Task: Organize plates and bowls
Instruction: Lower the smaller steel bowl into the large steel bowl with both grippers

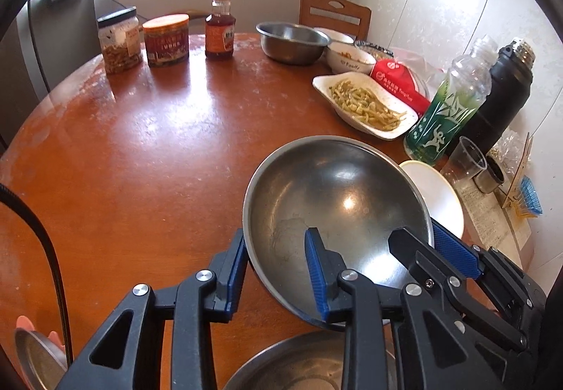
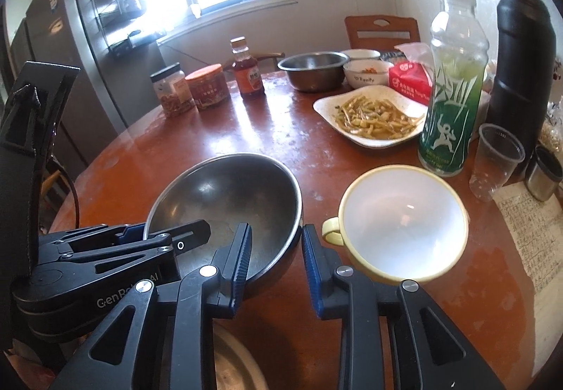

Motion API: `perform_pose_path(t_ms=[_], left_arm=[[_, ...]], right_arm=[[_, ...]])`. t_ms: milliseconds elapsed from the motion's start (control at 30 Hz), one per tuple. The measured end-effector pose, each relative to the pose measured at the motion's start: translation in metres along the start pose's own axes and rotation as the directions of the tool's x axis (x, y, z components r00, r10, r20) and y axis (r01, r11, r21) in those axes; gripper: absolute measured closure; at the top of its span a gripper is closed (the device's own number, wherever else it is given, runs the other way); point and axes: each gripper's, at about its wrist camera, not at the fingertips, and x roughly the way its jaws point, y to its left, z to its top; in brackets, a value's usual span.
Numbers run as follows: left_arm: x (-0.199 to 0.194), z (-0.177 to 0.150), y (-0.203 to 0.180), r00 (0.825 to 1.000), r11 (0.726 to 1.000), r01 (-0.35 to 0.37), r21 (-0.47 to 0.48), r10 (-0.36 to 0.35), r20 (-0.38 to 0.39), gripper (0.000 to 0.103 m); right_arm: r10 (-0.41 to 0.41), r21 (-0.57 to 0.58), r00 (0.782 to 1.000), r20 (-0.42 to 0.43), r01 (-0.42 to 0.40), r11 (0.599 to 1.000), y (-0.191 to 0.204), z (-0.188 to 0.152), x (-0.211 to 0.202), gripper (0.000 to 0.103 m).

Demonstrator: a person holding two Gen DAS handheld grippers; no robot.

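A: The steel bowl (image 1: 337, 200) is tilted just above the brown surface (image 1: 140, 161), beside the cream cup (image 2: 401, 224). Who has it?

B: Both. The left hand-held gripper (image 1: 278, 270) pinches its near rim, one finger (image 1: 318, 270) inside and one outside. The right hand-held gripper (image 2: 278, 259) clamps the opposite rim the same way.

A: How to carry it well?

B: I'd keep both pinches firm and raise the two sides together, so the rim doesn't twist out. Then level it over the second steel bowl (image 1: 309, 365) below and lower it straight in, clear of the cup.
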Motion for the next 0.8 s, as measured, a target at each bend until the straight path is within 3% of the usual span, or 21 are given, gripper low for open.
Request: perform_pose_path(t_ms=[367, 800], left_arm=[[-0.043, -0.020, -0.011, 0.998, 1.000, -0.012, 0.016, 0.011, 0.056, 0.070], [-0.067, -0.068, -0.027, 0.998, 0.999, -0.006, 0.033, 0.004, 0.062, 0.071]], right_arm=[[0.016, -0.020, 0.998, 0.059, -0.014, 1.000, 0.013, -0.009, -0.044, 0.072], [0.001, -0.029, 0.997, 0.073, 0.001, 1.000, 0.013, -0.050, -0.082, 0.072]])
